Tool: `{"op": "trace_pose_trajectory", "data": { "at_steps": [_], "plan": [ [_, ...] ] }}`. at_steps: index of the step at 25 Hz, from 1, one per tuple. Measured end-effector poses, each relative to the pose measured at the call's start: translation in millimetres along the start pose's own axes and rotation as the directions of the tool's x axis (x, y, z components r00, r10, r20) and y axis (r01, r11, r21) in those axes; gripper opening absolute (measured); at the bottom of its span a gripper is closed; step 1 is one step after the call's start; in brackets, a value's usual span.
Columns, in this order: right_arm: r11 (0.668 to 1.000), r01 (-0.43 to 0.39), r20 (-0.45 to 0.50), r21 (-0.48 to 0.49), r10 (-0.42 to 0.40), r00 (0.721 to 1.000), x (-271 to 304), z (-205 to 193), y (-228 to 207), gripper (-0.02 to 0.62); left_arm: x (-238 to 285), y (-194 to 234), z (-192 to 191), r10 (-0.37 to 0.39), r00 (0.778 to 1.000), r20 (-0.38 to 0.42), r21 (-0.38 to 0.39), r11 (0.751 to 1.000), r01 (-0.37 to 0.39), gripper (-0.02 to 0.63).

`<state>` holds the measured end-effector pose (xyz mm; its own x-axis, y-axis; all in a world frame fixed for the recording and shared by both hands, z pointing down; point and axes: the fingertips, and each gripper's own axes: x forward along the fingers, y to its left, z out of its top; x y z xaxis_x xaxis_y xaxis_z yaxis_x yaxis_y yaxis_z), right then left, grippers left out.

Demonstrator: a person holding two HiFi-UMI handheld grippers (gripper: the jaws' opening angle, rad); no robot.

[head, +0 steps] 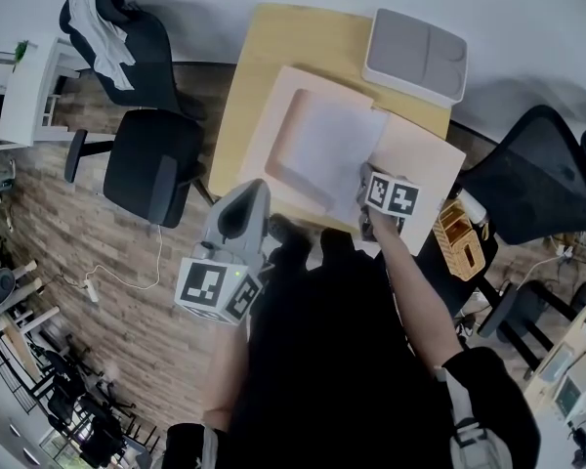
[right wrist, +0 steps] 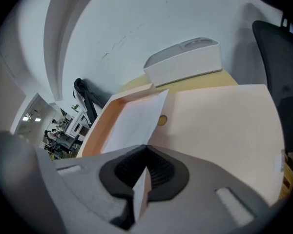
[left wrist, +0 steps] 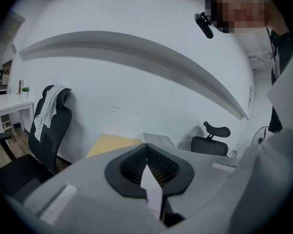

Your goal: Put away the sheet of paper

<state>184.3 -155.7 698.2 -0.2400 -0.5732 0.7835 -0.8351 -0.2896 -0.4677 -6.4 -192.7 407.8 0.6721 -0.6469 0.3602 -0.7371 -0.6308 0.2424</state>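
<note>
Container: a shallow pink box lies open on the wooden table, tray on the left, lid folded flat on the right.
Contents: the sheet of paper lies slanted across the box's tray, with one corner raised over the tray's right wall, toward the lid.
Right gripper: jaws pinched on that raised corner, at the box's near side where tray meets lid.
Left gripper: jaws closed together and held off the box's near left corner, clear of the paper. A pale sliver shows behind the tips; I cannot tell what it is.
Lid detail: a small round gold stud sits just beside the paper's edge.
Behind the box: a grey-white case stands on the table's far right corner.
Left of the box: a black office chair.
</note>
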Motion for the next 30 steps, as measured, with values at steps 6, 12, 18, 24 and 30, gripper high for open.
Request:
{"op": "trace_pose_trajectory", "data": {
  "at_steps": [6, 12, 18, 24, 30],
  "plan": [
    [0.998, -0.018, -0.032, -0.058, 0.016, 0.999, 14.1, -3.4, 16.8, 0.002, 0.0, 4.0, 2.7, 0.014, 1.000, -0.002, -0.004, 1.000, -0.014, 0.009],
    [0.995, -0.027, -0.073, -0.099, 0.020, 0.997, 26.9, -4.3, 22.6, 0.002, -0.8, 7.0, 3.3, 0.027, 1.000, 0.003, -0.008, 1.000, -0.027, 0.009],
    [0.992, -0.045, -0.082, -0.119, 0.035, 0.996, 36.5, 0.8, 27.3, 0.002, -1.8, 4.3, 3.7, 0.042, 0.999, 0.004, -0.008, 0.999, -0.042, 0.009],
    [0.989, -0.075, -0.092, -0.128, 0.063, 0.994, 48.7, 4.2, 38.1, 0.002, -5.6, 9.4, 1.0, 0.057, 0.998, 0.008, -0.009, 0.998, -0.057, 0.009],
    [0.986, -0.111, -0.098, -0.122, 0.099, 0.990, 52.6, 3.2, 40.4, 0.002, -8.0, 7.5, 0.1, 0.072, 0.997, 0.007, -0.012, 0.997, -0.072, 0.008]
  ]
}}
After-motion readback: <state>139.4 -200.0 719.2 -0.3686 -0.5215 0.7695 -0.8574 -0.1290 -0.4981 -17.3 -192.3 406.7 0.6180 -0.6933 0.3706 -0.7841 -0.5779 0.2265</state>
